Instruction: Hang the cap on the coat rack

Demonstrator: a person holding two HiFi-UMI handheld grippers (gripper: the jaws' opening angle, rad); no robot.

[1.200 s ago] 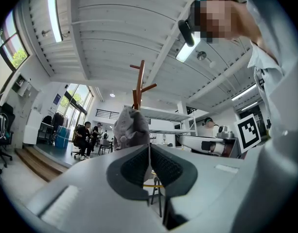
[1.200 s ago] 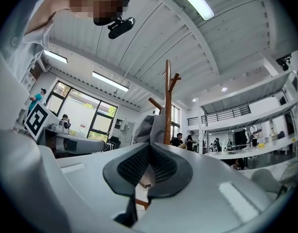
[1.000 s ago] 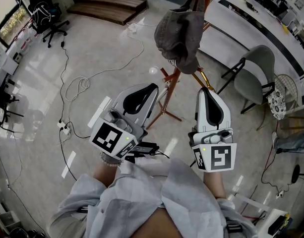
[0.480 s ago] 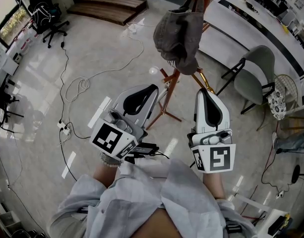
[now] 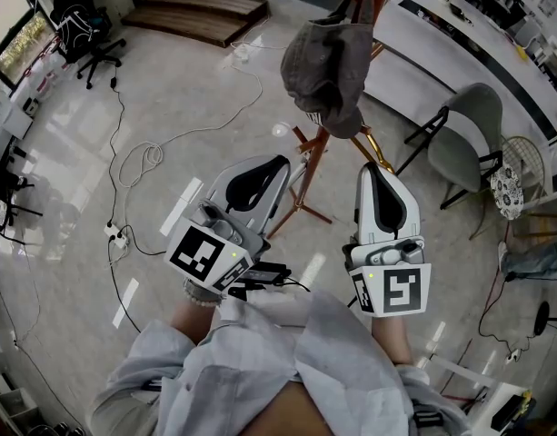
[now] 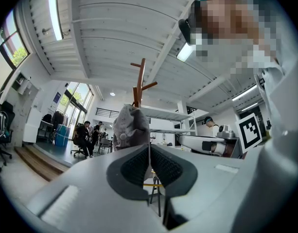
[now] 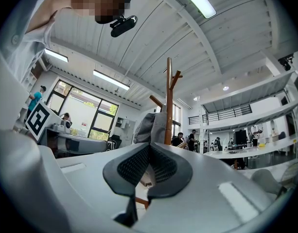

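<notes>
Two grippers, both empty. Left gripper: jaws pressed together, nothing between them. Right gripper: same, jaws closed on nothing. Both are held low in front of the person, side by side, not touching, tips pointing toward the coat rack. Grey cap hangs high on the rack, draped down along the wooden pole, well clear of both grippers. The rack's foot stands on the glossy floor between the two grippers in the head view. Grey chair is right of the rack. White cable lies looped on the floor to the left.
</notes>
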